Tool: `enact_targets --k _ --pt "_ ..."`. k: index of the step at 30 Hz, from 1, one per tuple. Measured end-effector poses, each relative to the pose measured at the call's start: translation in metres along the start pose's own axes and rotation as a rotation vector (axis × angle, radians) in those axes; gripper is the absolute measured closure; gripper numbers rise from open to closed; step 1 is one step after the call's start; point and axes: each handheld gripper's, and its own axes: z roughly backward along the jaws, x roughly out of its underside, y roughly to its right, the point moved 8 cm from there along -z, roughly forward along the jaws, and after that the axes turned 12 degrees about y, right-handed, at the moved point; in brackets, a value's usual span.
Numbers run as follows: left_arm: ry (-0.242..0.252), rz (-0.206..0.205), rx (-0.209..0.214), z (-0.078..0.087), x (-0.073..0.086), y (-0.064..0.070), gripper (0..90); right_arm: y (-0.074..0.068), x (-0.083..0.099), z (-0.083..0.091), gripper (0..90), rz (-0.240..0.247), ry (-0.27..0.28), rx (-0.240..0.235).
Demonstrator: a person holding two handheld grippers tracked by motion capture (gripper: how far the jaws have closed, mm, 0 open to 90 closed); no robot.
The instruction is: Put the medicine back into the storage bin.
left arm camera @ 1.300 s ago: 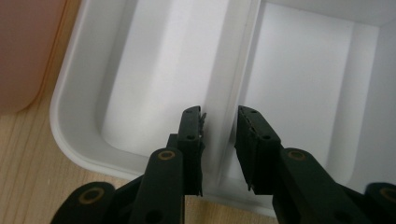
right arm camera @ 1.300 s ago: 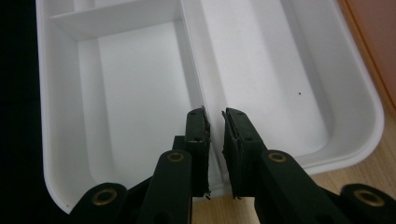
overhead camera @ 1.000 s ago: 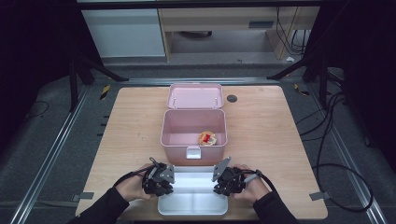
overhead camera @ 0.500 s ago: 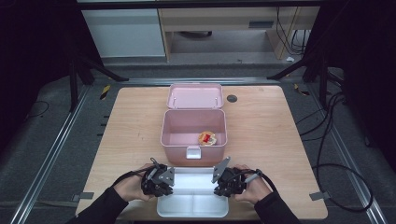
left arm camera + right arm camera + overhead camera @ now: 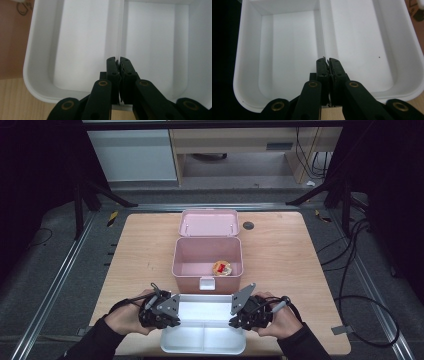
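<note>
A white tray (image 5: 202, 340) with two compartments and a central divider is seen at the near edge of the counter (image 5: 280, 250), empty, level; it is clamped at both ends along its divider wall; just behind it a pink box (image 5: 207, 257) stands open, lid tipped back; a small round red-and-yellow item (image 5: 222, 268) lies inside it.
</note>
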Motion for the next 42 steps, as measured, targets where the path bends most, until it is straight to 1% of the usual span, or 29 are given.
enact_targets --k 2,5,6,8,11,12,13,14,15,19,20,21,22,24,28,29,30,31,34,35,36,37,38,39,40,41,42 --pt "-0.003 -0.015 -0.009 0.008 -0.005 -0.002 86.8 0.000 -0.010 0.009 88.6 0.019 0.010 0.005" --pt "0.000 -0.027 -0.021 0.014 -0.013 -0.005 86.9 0.002 -0.014 0.015 88.6 0.026 0.008 0.005" --pt "-0.006 -0.038 -0.025 0.018 -0.017 -0.008 86.9 0.005 -0.017 0.018 88.8 0.030 0.008 0.008" --pt "-0.002 -0.031 -0.023 0.019 -0.019 -0.011 86.9 0.007 -0.018 0.020 88.7 0.031 0.006 0.012" --pt "-0.007 -0.045 -0.028 0.026 -0.027 -0.020 87.2 0.014 -0.024 0.028 88.6 0.041 0.009 0.024" --pt "-0.004 -0.042 -0.034 0.028 -0.030 -0.023 87.5 0.021 -0.029 0.034 88.4 0.049 0.012 0.037" --pt "-0.011 -0.047 -0.033 0.031 -0.033 -0.026 87.5 0.021 -0.029 0.034 88.4 0.049 0.012 0.037" --pt "-0.013 -0.048 -0.041 0.035 -0.038 -0.033 87.8 0.028 -0.034 0.040 88.3 0.061 0.012 0.050" --pt "-0.013 -0.048 -0.041 0.035 -0.038 -0.033 87.8 0.028 -0.034 0.040 88.3 0.061 0.012 0.050" --pt "-0.020 -0.063 -0.061 0.044 -0.049 -0.051 87.8 0.043 -0.045 0.051 88.3 0.088 0.012 0.073" --pt "-0.021 -0.059 -0.067 0.046 -0.051 -0.056 87.7 0.048 -0.047 0.053 88.3 0.096 0.010 0.082" --pt "-0.014 -0.062 -0.069 0.048 -0.054 -0.065 87.9 0.057 -0.051 0.057 88.2 0.103 0.012 0.094" --pt "-0.014 -0.062 -0.069 0.048 -0.054 -0.065 88.0 0.057 -0.051 0.057 88.2 0.103 0.012 0.094" --pt "-0.019 -0.073 -0.066 0.050 -0.056 -0.073 88.2 0.066 -0.054 0.060 88.2 0.108 0.011 0.100" --pt "-0.025 -0.077 -0.062 0.055 -0.060 -0.090 88.2 0.079 -0.060 0.062 88.5 0.121 0.016 0.107" --pt "-0.026 -0.084 -0.058 0.058 -0.062 -0.100 88.2 0.088 -0.063 0.063 88.6 0.120 0.021 0.111" --pt "-0.026 -0.084 -0.058 0.058 -0.062 -0.100 88.2 0.092 -0.064 0.063 88.5 0.115 0.024 0.112" --pt "-0.021 -0.089 -0.051 0.059 -0.063 -0.110 88.3 0.097 -0.065 0.064 88.6 0.113 0.024 0.114" --pt "-0.020 -0.086 -0.044 0.058 -0.063 -0.123 88.1 0.108 -0.068 0.064 88.7 0.114 0.019 0.118" --pt "-0.020 -0.086 -0.044 0.058 -0.063 -0.123 88.0 0.108 -0.068 0.064 88.7 0.114 0.019 0.118" --pt "-0.016 -0.082 -0.045 0.058 -0.063 -0.132 87.9 0.116 -0.069 0.064 88.8 0.110 0.014 0.120" --pt "-0.015 -0.080 -0.044 0.057 -0.063 -0.136 87.8 0.119 -0.070 0.064 88.8 0.108 0.013 0.120" --pt "-0.020 -0.079 -0.043 0.056 -0.062 -0.141 87.9 0.124 -0.071 0.064 88.6 0.108 0.010 0.123" --pt "-0.020 -0.079 -0.043 0.056 -0.062 -0.141 87.9 0.129 -0.071 0.063 88.5 0.103 0.010 0.126" --pt "-0.028 -0.080 -0.046 0.056 -0.062 -0.146 87.9 0.129 -0.071 0.063 88.5 0.103 0.010 0.126" --pt "-0.037 -0.079 -0.049 0.056 -0.061 -0.151 87.8 0.133 -0.072 0.062 88.5 0.100 0.009 0.127" --pt "-0.052 -0.075 -0.052 0.055 -0.060 -0.160 87.7 0.142 -0.072 0.058 88.4 0.095 0.009 0.129"
